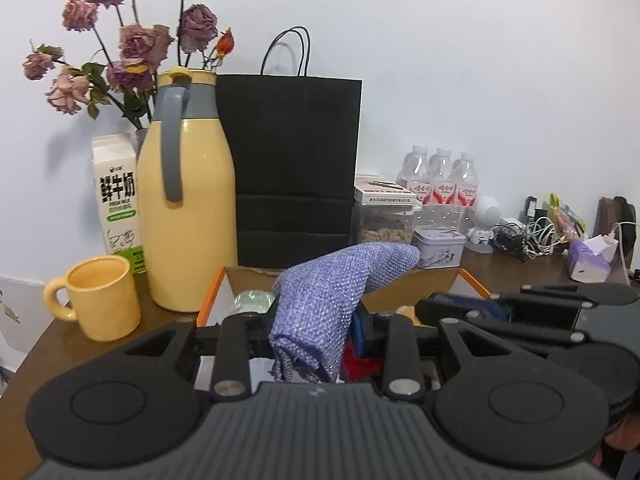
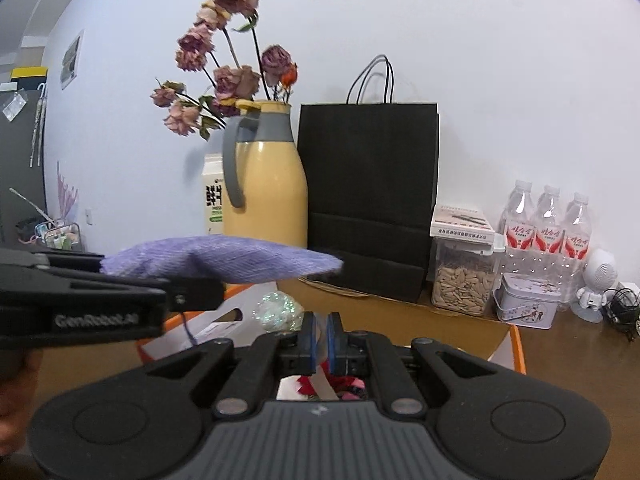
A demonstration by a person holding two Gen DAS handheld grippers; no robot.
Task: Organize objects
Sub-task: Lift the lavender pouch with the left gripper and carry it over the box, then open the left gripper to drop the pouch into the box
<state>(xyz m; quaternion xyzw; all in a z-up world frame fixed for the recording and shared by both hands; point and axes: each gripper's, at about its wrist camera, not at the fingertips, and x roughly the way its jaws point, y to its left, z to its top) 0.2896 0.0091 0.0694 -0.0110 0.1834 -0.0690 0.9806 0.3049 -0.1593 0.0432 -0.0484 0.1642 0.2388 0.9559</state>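
My left tongs (image 1: 312,336) are mostly buried under the purple cloth (image 1: 332,300), so I can't see their tips. The cloth and my tongs' frame cover most of the box (image 1: 212,292); its red contents (image 1: 360,364) are unreadable. The milk carton (image 2: 212,192) sits half behind the jug (image 2: 266,192).

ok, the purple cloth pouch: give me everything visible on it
The purple cloth pouch is coarse, loosely woven blue-lilac fabric with white flecks, soft and limp. The left claw is shut on its lower end, holding it in the air above the open cardboard box. Its free end sticks up and out past the claw, rounded at the tip. Only the claw touches it. Whether it holds anything is not visible.
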